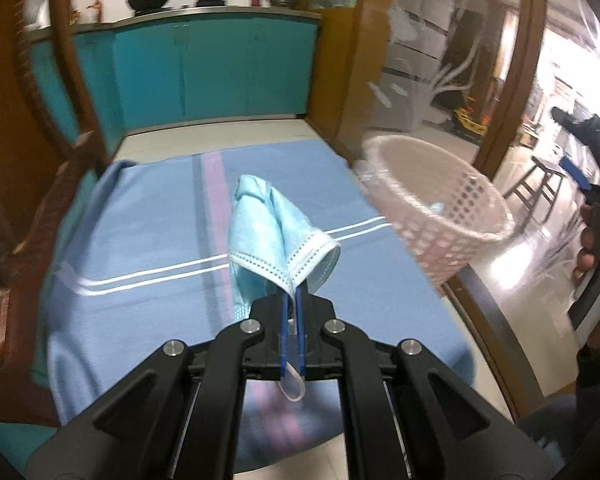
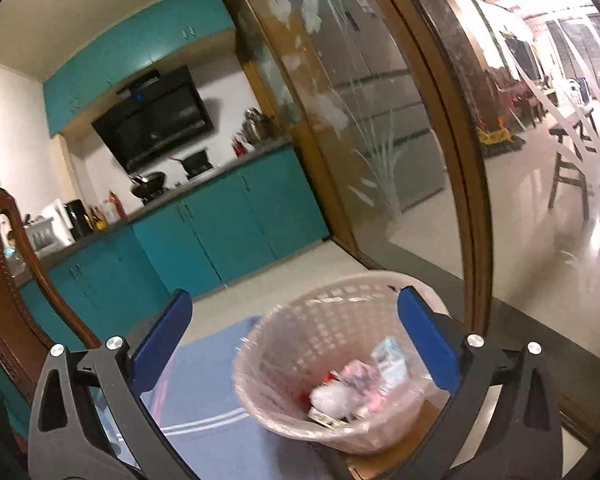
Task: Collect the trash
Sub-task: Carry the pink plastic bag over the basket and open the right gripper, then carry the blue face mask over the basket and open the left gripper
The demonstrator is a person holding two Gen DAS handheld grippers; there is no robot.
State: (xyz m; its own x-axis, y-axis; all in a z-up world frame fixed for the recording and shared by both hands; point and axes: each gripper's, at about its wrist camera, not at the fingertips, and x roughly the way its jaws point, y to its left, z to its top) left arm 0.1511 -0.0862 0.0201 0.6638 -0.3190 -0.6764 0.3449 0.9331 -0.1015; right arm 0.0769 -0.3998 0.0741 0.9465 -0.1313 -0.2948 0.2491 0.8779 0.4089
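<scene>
1. While the left hand-held gripper [image 1: 293, 294] is clamped on a crumpled blue face mask [image 1: 273, 236], the mask hangs in the air above the table [image 1: 147, 216], to the left of the basket [image 1: 440, 204] in the left wrist view.
2. One white ear loop [image 1: 293, 390] of the mask trails back between the blue pads [image 1: 285, 320], which are pressed together on the mask's edge.
3. A blue cloth with white and pink stripes covers the table beneath the mask.
4. The pale pink basket, lined with a thin clear bag, sits at the table's right edge, next to a wood-framed glass door [image 1: 452, 40].
5. The right hand-held gripper [image 2: 295, 344] has its jaws wide apart with nothing between the pads; it sits just behind the basket [image 2: 340, 360], looking over the rim.
6. Inside the basket lie wrappers and scraps [image 2: 352, 388] in white, pink and red, with a pale blue piece among them.
7. A carved wooden chair [image 2: 7, 280] stands left of the basket in the right wrist view.
</scene>
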